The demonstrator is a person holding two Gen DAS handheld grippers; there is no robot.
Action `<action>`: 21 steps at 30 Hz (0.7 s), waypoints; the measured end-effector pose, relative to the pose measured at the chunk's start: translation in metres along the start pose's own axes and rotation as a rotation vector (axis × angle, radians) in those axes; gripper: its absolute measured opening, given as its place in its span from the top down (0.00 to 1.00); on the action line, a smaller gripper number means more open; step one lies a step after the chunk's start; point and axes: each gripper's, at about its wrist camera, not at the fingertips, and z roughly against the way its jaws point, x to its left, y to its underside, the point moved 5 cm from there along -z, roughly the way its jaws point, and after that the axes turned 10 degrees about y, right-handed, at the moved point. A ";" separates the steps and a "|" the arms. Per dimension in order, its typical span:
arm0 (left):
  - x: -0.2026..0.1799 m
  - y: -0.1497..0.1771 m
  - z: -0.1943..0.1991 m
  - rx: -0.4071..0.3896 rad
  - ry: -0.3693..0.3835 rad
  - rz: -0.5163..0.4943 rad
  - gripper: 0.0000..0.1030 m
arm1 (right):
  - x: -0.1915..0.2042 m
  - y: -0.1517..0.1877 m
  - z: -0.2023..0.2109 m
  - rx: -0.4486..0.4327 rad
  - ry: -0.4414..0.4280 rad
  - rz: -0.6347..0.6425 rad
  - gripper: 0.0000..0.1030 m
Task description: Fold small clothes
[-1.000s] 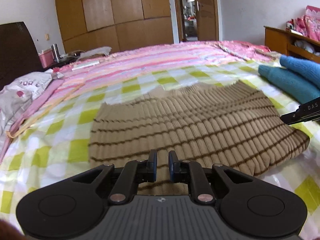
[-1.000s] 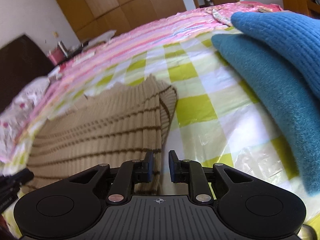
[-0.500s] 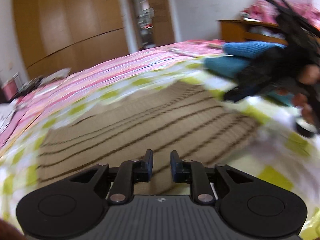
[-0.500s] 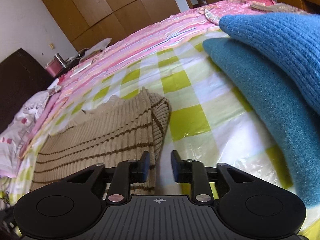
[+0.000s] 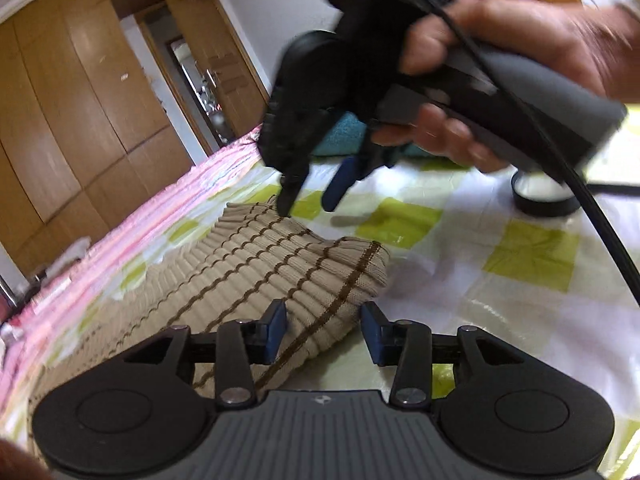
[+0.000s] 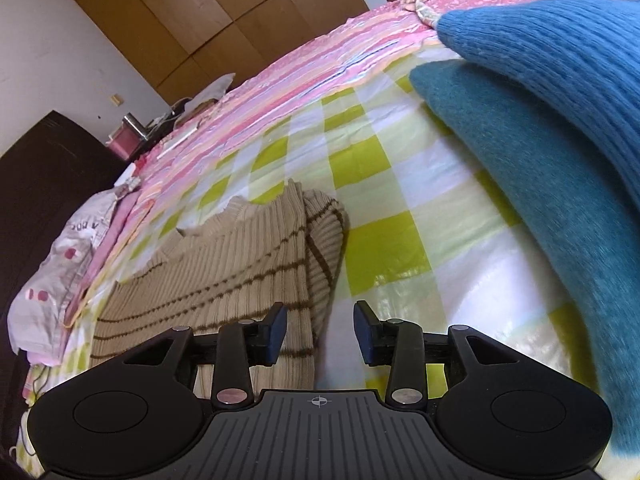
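Observation:
A beige ribbed sweater with brown stripes (image 5: 248, 276) lies folded on the green-checked sheet (image 5: 532, 248). My left gripper (image 5: 324, 332) is at its right end; its jaws are opening, and the folded corner lies between them with neither pad pressing it. In the left wrist view a hand holds my right gripper (image 5: 310, 204) over the sweater's far right edge. My right gripper (image 6: 320, 330) is opening too. Its left finger (image 6: 276, 326) hangs over the sweater (image 6: 224, 264), while the right finger is over bare sheet. Nothing is gripped.
A blue knit (image 6: 560, 60) lies on a teal one (image 6: 540, 200) close on the right. A black ring (image 5: 544, 200) sits on the sheet beyond the hand. A pink striped cover (image 6: 320, 68), a patterned bundle (image 6: 60, 264), a dark headboard and wooden wardrobes lie beyond.
The left gripper swung from the sweater's near middle edge to its right corner and rolled. Both grippers' jaws widened from nearly shut. The right gripper shifted only slightly.

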 end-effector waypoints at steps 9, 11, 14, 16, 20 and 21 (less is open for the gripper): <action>-0.004 -0.010 -0.014 -0.009 -0.032 -0.009 0.50 | 0.004 -0.013 -0.034 0.031 -0.025 -0.019 0.61; -0.005 -0.013 -0.014 -0.017 -0.030 -0.002 0.50 | 0.006 -0.017 -0.039 0.026 -0.034 -0.014 0.61; -0.005 -0.013 -0.009 -0.030 -0.013 0.013 0.50 | 0.009 -0.021 -0.042 0.025 -0.038 0.016 0.61; -0.005 -0.010 -0.005 -0.031 0.004 0.019 0.50 | 0.009 -0.023 -0.043 0.024 -0.047 0.032 0.59; -0.012 -0.011 -0.012 -0.008 -0.023 -0.003 0.44 | 0.008 -0.024 -0.046 0.016 -0.081 0.015 0.55; -0.013 -0.013 -0.014 -0.001 -0.034 -0.004 0.44 | 0.009 -0.024 -0.046 0.016 -0.088 0.012 0.54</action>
